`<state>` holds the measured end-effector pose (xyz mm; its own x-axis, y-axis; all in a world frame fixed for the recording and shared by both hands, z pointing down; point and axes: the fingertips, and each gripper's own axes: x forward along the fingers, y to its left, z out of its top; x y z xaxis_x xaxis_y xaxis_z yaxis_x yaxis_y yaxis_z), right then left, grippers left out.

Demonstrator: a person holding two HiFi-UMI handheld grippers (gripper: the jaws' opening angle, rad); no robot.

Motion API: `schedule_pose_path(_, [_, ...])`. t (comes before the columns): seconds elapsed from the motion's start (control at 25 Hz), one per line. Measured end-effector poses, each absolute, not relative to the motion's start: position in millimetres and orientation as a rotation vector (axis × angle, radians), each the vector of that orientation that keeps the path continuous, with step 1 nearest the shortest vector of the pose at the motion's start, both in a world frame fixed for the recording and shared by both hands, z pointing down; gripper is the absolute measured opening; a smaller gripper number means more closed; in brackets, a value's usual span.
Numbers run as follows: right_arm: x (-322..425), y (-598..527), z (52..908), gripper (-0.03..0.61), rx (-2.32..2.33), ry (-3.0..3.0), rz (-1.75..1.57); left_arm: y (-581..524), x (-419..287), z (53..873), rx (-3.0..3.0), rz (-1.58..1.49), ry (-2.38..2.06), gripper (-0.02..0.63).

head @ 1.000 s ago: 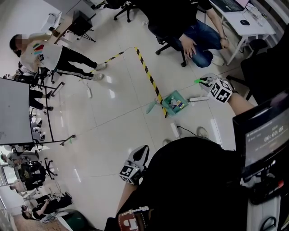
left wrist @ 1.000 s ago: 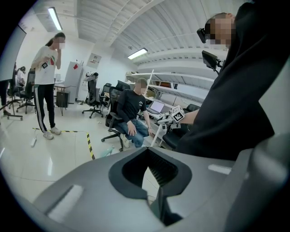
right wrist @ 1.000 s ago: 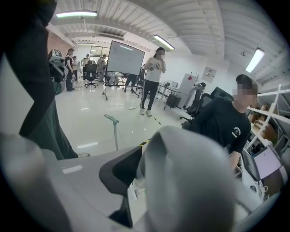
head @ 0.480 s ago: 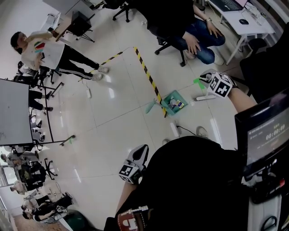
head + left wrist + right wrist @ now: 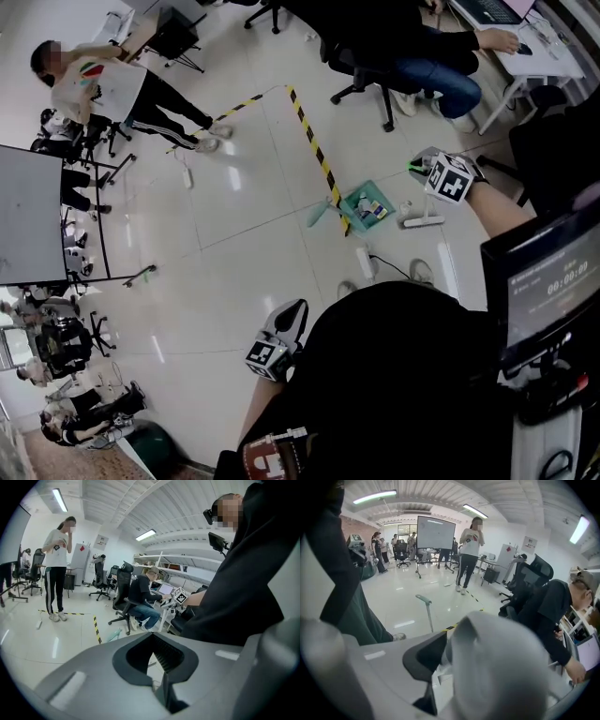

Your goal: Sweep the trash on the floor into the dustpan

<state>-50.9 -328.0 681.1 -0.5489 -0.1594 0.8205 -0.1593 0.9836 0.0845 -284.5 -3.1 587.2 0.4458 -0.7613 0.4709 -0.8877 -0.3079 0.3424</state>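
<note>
Glossy white floor tiles (image 5: 234, 244) cover an open office.

Left gripper (image 5: 163, 688): nearest item, low at the operator's side. Its jaws are closed against each other with nothing between them.

Right gripper (image 5: 427, 169): extended ahead and to the right of the left gripper. Its jaws are clamped on a pale grey round broom handle (image 5: 501, 667) with a green tip.

White bar-shaped broom head (image 5: 422, 222): on the floor close under the right gripper.

Teal plastic dustpan (image 5: 352, 200): on the floor to the left of the right gripper, near the broom head but apart from it. Small pieces of mixed trash (image 5: 373, 214) lie inside it.

Yellow-and-black striped floor tape (image 5: 314, 155): passes the dustpan's left edge and runs away from both grippers.

Beyond the right gripper, a seated person in blue jeans (image 5: 441, 75) occupies a black office chair. Far off to the left of the left gripper stands a person in a white shirt (image 5: 103, 94).
</note>
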Motion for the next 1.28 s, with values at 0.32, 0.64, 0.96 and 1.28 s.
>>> schedule_pose_path(0.32, [-94, -327, 693, 0.049, 0.119, -2.154, -0.200, 7, -296, 587, 2.112, 0.299, -1.416, 0.000])
schedule_pose_path(0.64, [-89, -340, 695, 0.048, 0.186, -2.184, -0.162, 1, -296, 599, 2.113, 0.291, -1.403, 0.000])
schedule_pose_path(0.96, [-23, -402, 656, 0.048, 0.488, -2.137, -0.080, -6, -295, 592, 2.136, 0.269, -1.395, 0.000])
schedule_pose_path(1.28, [19, -454, 658, 0.046, 0.865, -2.070, 0.062, 3, -295, 600, 2.117, 0.268, -1.412, 0.000])
